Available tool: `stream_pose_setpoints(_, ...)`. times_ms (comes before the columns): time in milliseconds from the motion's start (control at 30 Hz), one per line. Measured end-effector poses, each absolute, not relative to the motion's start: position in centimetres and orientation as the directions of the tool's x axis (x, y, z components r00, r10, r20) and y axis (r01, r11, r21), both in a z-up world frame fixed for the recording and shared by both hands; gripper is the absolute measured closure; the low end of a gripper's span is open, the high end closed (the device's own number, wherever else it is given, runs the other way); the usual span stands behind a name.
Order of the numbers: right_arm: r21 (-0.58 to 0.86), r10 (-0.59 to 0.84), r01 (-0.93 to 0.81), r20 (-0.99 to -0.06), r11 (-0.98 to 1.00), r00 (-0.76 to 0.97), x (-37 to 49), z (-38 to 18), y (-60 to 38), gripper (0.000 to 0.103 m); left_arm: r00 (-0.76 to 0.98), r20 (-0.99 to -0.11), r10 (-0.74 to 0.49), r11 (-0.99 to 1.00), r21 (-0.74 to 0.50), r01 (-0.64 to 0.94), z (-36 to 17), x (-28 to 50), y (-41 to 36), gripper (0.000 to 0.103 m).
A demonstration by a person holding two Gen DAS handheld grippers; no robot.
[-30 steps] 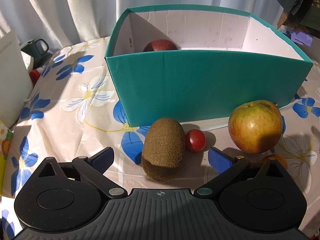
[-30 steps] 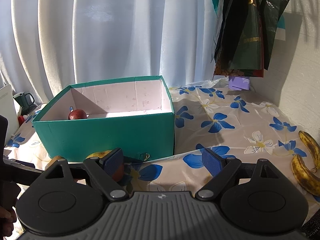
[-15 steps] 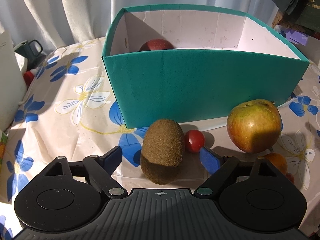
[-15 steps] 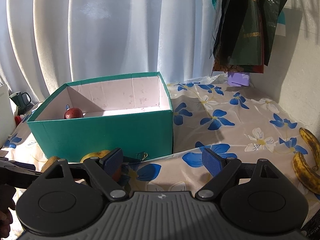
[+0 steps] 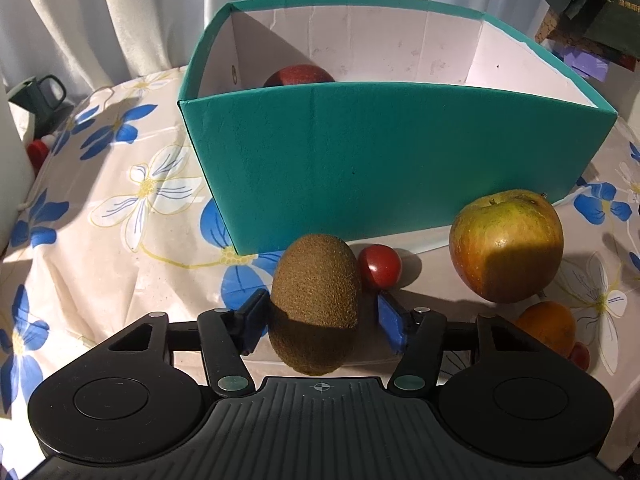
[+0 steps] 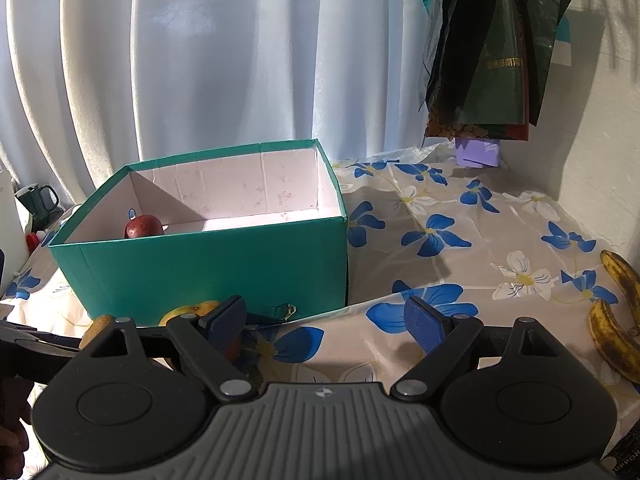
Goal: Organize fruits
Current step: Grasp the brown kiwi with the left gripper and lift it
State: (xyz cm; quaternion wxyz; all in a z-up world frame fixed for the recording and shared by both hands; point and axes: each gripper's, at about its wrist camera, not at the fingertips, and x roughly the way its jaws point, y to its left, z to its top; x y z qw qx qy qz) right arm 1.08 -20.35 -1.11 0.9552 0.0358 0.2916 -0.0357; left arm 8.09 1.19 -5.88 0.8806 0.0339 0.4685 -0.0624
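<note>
A brown kiwi (image 5: 316, 300) lies on the flowered cloth between the blue pads of my left gripper (image 5: 320, 320). The left pad touches it; a small gap shows at the right pad. A cherry tomato (image 5: 379, 266) sits just behind it, a green-red apple (image 5: 506, 246) to the right. The teal box (image 5: 380, 160) stands behind, with a red apple (image 5: 298, 76) inside. My right gripper (image 6: 326, 326) is open and empty, hovering right of the box (image 6: 208, 260). The kiwi's tip (image 6: 96, 326) shows at its left.
A small orange (image 5: 546, 322) and another red tomato (image 5: 580, 356) lie at the right. Two spotted bananas (image 6: 612, 336) lie at the far right. A dark mug (image 5: 40, 94) stands at the back left. Curtains hang behind the table.
My left gripper's jaws have narrowed around the kiwi, from wide open to nearly touching both sides. The right gripper has risen a little and stayed open.
</note>
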Motion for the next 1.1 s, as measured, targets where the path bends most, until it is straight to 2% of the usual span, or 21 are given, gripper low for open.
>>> stream_pose_setpoints(167, 0.047, -0.045, 0.086, -0.561, 0.995, 0.827, 1.2, -1.2, -20.1, 0.016, 0.558, -0.828, -0.062, 0.990, 0.020, 0.140, -5.7, 8.3, 1.0, 0.052)
stream_pose_setpoints(500, 0.042, -0.019, 0.054, -0.579, 0.998, 0.815, 1.4, -1.5, -19.8, 0.016, 0.568, -0.818, -0.086, 0.993, -0.023, 0.117, -3.7, 6.9, 2.3, 0.052)
stream_pose_setpoints(1100, -0.005, 0.132, -0.182, -0.670, 0.983, 0.730, 3.8, -3.7, -15.2, 0.016, 0.605, -0.795, -0.047, 0.999, -0.037, 0.028, -0.9, 4.5, 3.9, 0.052)
